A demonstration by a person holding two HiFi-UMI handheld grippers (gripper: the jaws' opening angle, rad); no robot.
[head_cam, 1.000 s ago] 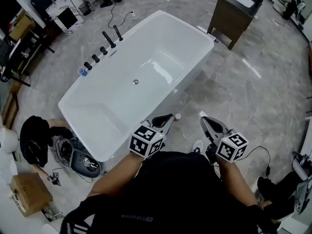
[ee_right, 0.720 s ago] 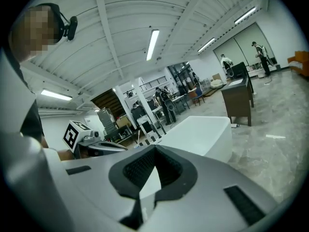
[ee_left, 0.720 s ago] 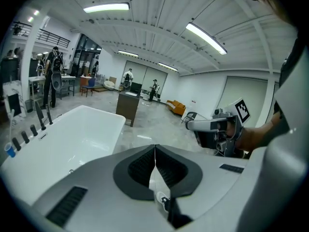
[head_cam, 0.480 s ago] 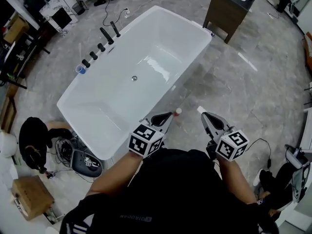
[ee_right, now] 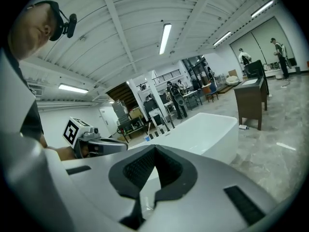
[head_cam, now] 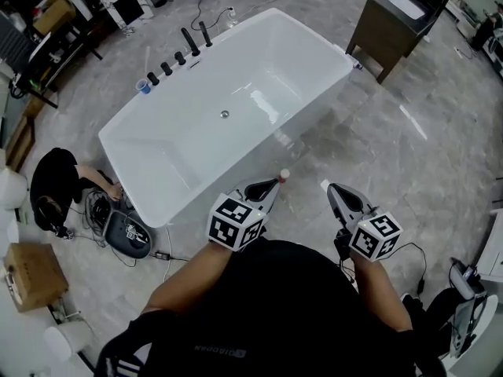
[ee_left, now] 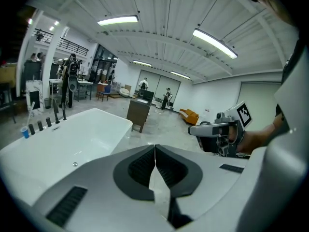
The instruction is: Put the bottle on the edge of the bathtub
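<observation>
One small bottle (head_cam: 284, 176), white with a reddish part, shows at the centre of the head view. It sits just past the tip of the left gripper (head_cam: 275, 183) and beside the near long side of the tub (head_cam: 259, 69), not on its rim. Whether it stands on the floor (head_cam: 409, 148) or touches the gripper cannot be told. The left gripper's jaws are pressed together with nothing between them, as its own view shows. The right gripper (head_cam: 330, 188), lower right of centre and apart from the bottle, also has its jaws pressed together and holds nothing. Both point toward the tub. Black taps (head_cam: 179, 56) line the tub's far rim at the upper left, with a blue cup (head_cam: 143, 86) just beside them. A dark cabinet (head_cam: 393, 22) stands at the upper right, near the tub's far corner.
</observation>
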